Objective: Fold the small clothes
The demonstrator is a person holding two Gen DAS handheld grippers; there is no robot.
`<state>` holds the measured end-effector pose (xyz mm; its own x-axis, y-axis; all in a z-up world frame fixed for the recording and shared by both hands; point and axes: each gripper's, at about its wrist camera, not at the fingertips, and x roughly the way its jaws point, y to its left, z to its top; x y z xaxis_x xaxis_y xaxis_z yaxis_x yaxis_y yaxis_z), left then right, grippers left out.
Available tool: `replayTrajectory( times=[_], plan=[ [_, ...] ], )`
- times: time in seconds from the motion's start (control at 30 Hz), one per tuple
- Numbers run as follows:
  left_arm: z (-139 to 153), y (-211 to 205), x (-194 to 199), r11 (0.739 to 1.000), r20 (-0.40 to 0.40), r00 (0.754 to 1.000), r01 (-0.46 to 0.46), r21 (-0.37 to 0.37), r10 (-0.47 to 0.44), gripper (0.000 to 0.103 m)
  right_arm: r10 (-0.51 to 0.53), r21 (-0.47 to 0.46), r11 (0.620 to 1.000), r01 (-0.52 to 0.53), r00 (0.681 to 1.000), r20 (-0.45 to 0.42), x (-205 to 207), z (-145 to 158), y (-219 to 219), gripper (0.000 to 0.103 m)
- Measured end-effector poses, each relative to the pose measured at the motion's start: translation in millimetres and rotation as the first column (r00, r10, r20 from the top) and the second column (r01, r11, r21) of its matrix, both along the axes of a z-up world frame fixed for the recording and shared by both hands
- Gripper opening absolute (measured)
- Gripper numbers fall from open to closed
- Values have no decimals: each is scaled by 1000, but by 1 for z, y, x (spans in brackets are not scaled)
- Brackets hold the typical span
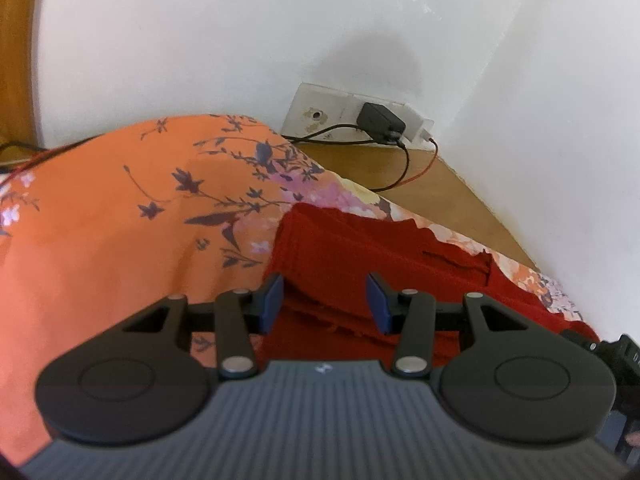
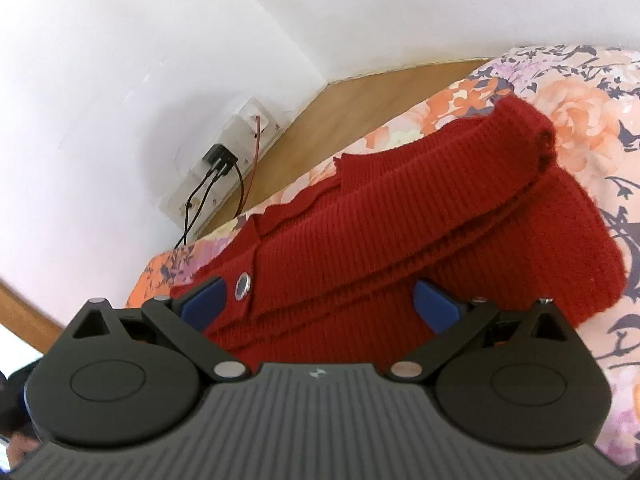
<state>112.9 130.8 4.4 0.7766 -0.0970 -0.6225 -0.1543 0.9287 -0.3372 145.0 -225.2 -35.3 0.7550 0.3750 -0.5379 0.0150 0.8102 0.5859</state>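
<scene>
Cardigan (image 2: pixel 400 236) sits on the flowery bedspread (image 1: pixel 120 220) looking part-folded, one sleeve (image 2: pixel 500 168) tucked across, with left tongs (image 1: pixel 324 300) and right tongs (image 2: pixel 320 300) both spread, gripping nothing, so more folds probably remain.

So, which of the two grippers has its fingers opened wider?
The right gripper: its blue pads stand far apart across the red cardigan. The left gripper shows a narrower gap.

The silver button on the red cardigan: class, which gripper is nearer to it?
Right. The right gripper hovers open over the red cardigan, its left finger beside the silver button. The left gripper is open at another edge; no button shows there.
</scene>
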Motion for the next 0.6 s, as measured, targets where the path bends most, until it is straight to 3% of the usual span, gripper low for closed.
replayTrajectory(
  times=[0.13, 0.33, 0.53, 0.57, 0.6],
  plan=[
    [-1, 5, 0, 1000, -2, 1000, -27, 2, 27, 48, -21, 23, 1000, 21, 1000, 17, 4, 0, 2, 102],
    [2, 11, -1, 997, 25, 998, -67, 31, 66, 48, -76, 36, 997, 75, 997, 20, 8, -1, 0, 86],
    [-15, 5, 22, 999, -20, 999, 33, -29, -34, 46, -114, 56, 992, 113, 994, 3, 16, -5, -8, 65],
    [-18, 3, 25, 998, -24, 999, 47, -43, -48, 44, -122, 63, 991, 121, 993, -1, 19, -6, -9, 62],
    [-21, 1, 28, 997, -27, 998, 56, -50, -58, 28, -127, 68, 990, 127, 992, -3, 20, -7, -10, 56]
  ],
)
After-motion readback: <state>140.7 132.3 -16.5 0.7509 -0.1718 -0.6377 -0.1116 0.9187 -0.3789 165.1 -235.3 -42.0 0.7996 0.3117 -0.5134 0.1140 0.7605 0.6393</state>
